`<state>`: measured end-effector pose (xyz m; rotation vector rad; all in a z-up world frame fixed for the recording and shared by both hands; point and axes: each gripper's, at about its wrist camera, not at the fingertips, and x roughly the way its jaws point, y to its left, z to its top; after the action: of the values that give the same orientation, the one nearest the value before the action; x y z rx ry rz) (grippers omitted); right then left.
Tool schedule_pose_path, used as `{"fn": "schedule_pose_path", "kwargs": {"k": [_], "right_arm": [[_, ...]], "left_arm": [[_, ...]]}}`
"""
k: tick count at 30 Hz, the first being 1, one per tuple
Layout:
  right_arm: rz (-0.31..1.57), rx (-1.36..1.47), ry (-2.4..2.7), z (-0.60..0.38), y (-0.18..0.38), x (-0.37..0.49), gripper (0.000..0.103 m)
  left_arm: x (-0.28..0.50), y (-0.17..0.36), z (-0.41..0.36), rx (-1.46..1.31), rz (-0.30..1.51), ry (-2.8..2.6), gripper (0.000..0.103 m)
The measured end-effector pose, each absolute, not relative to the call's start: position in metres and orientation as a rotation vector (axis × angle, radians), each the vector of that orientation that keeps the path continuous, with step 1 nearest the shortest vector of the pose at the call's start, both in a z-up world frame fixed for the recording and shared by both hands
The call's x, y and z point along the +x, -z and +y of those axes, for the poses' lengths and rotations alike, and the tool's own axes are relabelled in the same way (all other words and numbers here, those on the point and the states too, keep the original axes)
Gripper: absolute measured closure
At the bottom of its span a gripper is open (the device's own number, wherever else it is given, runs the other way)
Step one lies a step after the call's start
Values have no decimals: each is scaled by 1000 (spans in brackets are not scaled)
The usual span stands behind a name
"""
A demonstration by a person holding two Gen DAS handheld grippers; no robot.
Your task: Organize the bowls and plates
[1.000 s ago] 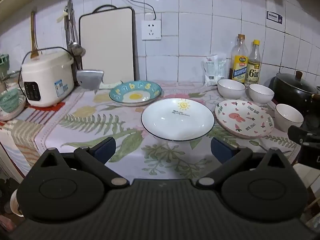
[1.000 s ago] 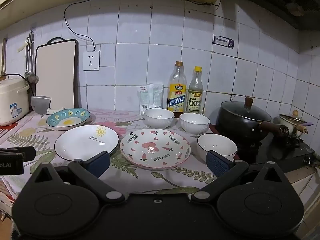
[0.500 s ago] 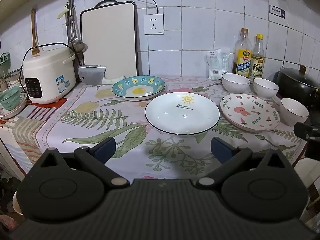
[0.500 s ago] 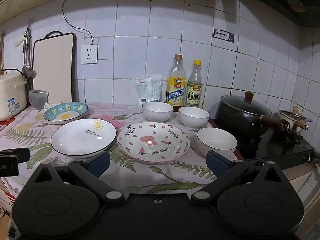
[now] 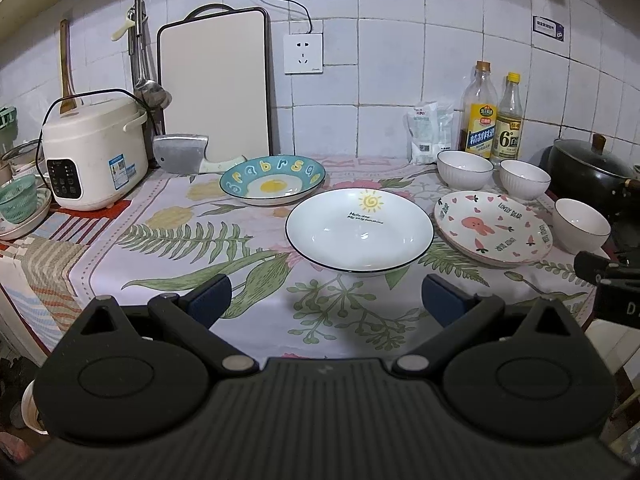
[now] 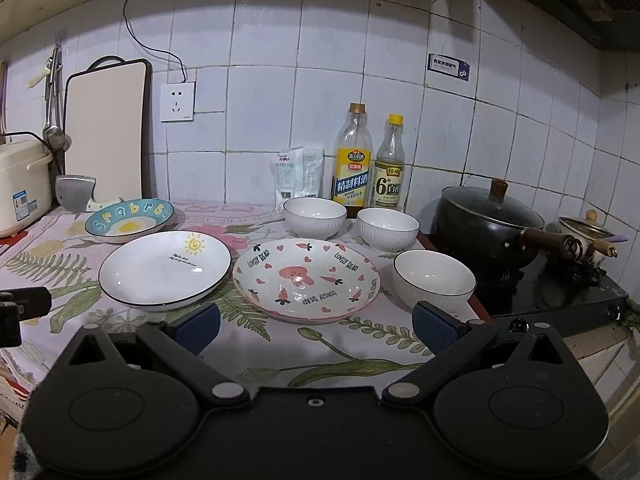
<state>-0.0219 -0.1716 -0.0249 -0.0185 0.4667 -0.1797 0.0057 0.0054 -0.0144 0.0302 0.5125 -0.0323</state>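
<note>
Left gripper (image 5: 326,294): jaws spread wide, nothing between them, hovering over the near edge of the floral cloth (image 5: 192,236). Bare cloth lies ahead of its left finger as far as the rice cooker (image 5: 94,152). White sun plate (image 5: 359,230) sits just ahead, between the fingers and nearer the right one; blue egg plate (image 5: 273,180) is beyond it, toward the left finger.

Right gripper (image 6: 316,326): also wide open and empty. Pink bear plate (image 6: 306,278) lies straight ahead between the fingers. Nearest white bowl (image 6: 434,280) is just past the right fingertip, close to the stove edge and black pot (image 6: 488,220). Two more white bowls (image 6: 315,216) sit behind the bear plate, by the bottles (image 6: 352,160).
</note>
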Motion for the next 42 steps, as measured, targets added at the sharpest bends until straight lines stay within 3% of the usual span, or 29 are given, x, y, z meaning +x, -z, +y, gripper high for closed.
{"fn": "schedule_pose_path", "kwargs": {"k": [42], "right_arm": [[412, -33, 179, -175, 37, -17, 0]], "left_arm": [[2, 21, -2, 44, 531, 29, 0]]}}
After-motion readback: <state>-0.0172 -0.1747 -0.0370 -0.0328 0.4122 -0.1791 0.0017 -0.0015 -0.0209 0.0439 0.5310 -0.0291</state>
